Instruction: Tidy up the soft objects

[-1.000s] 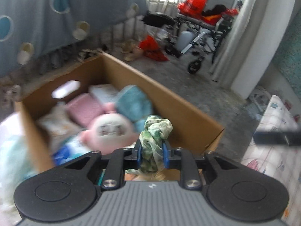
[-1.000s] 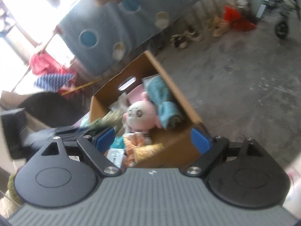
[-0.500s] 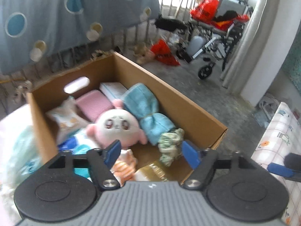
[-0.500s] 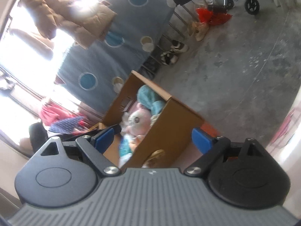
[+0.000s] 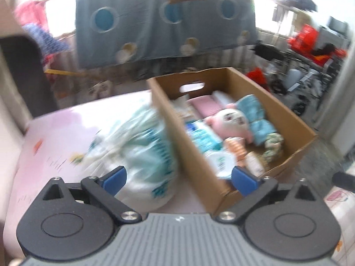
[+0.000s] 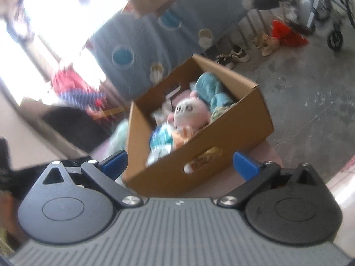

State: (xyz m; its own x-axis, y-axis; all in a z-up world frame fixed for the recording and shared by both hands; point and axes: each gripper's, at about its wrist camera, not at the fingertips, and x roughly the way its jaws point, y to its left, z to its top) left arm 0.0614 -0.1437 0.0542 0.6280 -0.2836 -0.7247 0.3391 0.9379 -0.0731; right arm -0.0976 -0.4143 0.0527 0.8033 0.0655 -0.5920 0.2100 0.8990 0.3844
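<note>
A cardboard box (image 5: pixel 288 119) (image 6: pixel 233 133) stands on a pink surface and holds soft things: a pink plush toy (image 5: pixel 228 122) (image 6: pixel 190 113), a teal cloth (image 5: pixel 253 110) (image 6: pixel 210 88), a pink folded cloth (image 5: pixel 206 106), and a green patterned cloth (image 5: pixel 273 146) at the near right corner. A white and teal plastic pack (image 5: pixel 142 146) lies left of the box. My left gripper (image 5: pixel 178 178) is open and empty, in front of the box and the pack. My right gripper (image 6: pixel 179 164) is open and empty, in front of the box's near wall.
The pink surface (image 5: pixel 55 146) spreads to the left. A blue cloth with round holes (image 5: pixel 164 20) hangs behind. A wheelchair (image 5: pixel 310 66) and red bags stand on the grey floor (image 6: pixel 310 84) at right. Shoes (image 6: pixel 235 55) lie by the railing.
My left gripper opened and let the green patterned cloth drop into the box, then drew back and swung left. My right gripper stayed open and shifted its view toward the box.
</note>
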